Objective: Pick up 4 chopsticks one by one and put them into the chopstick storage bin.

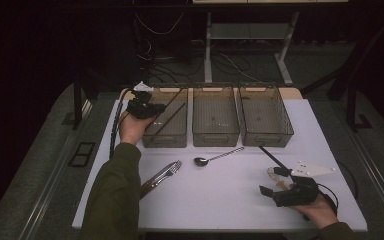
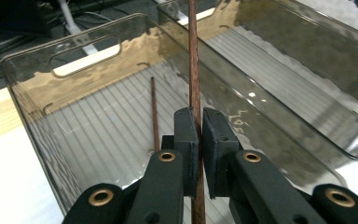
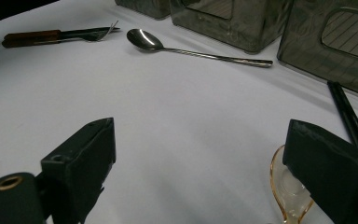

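Chopstick (image 2: pixel 194 70): your left gripper (image 1: pixel 141 107) is clamped on this brown wooden stick, jaws pinched tight around its shaft over the left bin (image 1: pixel 165 135). In the left gripper view the stick runs straight up between the pads, its long axis crossing the jaws at a right angle, the far end reaching toward the bin's back wall. A second chopstick (image 2: pixel 154 114) already lies on the ribbed floor of that bin, just to the left of the held one and roughly parallel to it. So the relation that counts, as I read it: held stick sits above and beside its mate, long axis along the bin's length, so it should drop in without catching a side wall if you keep that heading. Moving right: fork (image 1: pixel 166 173) on the white table (image 1: pixel 220 200) near your left sleeve, then the metal spoon (image 1: pixel 217 156) in front of the middle bin (image 1: pixel 216 136), then the right bin (image 1: pixel 266 137) with a black chopstick (image 1: pixel 275 159) lying below it. Your right gripper (image 1: pixel 282 192) rests on the table at far right, jaws spread wide, holding nothing; a clear amber spoon (image 3: pixel 289 191) lies just inside its right jaw, touching or nearly so. Right hand is nearer that spoon and the black stick; left hand owns the left bin.
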Tool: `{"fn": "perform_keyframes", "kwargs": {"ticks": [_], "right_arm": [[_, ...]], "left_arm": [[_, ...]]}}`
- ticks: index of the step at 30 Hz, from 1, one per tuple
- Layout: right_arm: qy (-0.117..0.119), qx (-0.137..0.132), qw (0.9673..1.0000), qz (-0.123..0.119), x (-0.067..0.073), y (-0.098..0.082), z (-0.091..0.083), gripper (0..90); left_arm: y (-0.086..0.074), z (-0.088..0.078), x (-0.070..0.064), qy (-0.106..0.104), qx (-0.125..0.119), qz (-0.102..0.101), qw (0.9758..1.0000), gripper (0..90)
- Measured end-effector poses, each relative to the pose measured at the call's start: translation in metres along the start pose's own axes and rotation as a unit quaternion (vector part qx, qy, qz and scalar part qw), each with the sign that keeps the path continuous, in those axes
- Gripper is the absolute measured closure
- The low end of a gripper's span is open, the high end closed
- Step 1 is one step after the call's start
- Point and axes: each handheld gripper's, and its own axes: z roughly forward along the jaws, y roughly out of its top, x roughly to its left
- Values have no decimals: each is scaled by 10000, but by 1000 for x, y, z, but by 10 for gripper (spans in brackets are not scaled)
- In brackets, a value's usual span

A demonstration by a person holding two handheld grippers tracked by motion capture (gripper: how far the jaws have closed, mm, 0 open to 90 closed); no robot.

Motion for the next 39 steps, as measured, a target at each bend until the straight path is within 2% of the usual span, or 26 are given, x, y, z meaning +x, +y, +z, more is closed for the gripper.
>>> {"fn": "perform_keyframes", "kwargs": {"ticks": [2,7,10,22,24,35,39], "right_arm": [[8,0,10000,-1,0,0,0,96],[19,3,10000,-11,0,0,0,96],[23,1,10000,-10,0,0,0,96],[24,2,10000,-22,0,0,0,96],[26,2,10000,-19,0,0,1,96],[36,12,10000,-16,0,0,1,96],[36,12,10000,-15,0,0,1,96]], "left_arm": [[-1,4,1,54,24,-31,10000,842],[-5,14,0,186,104,71,9997,843],[-6,19,0,240,263,121,9993,843],[-15,26,6,329,635,-118,9974,841],[-16,26,7,358,667,-216,9969,839],[-17,26,6,393,667,-206,9968,759],[-14,22,4,275,547,-197,9979,706]]}}
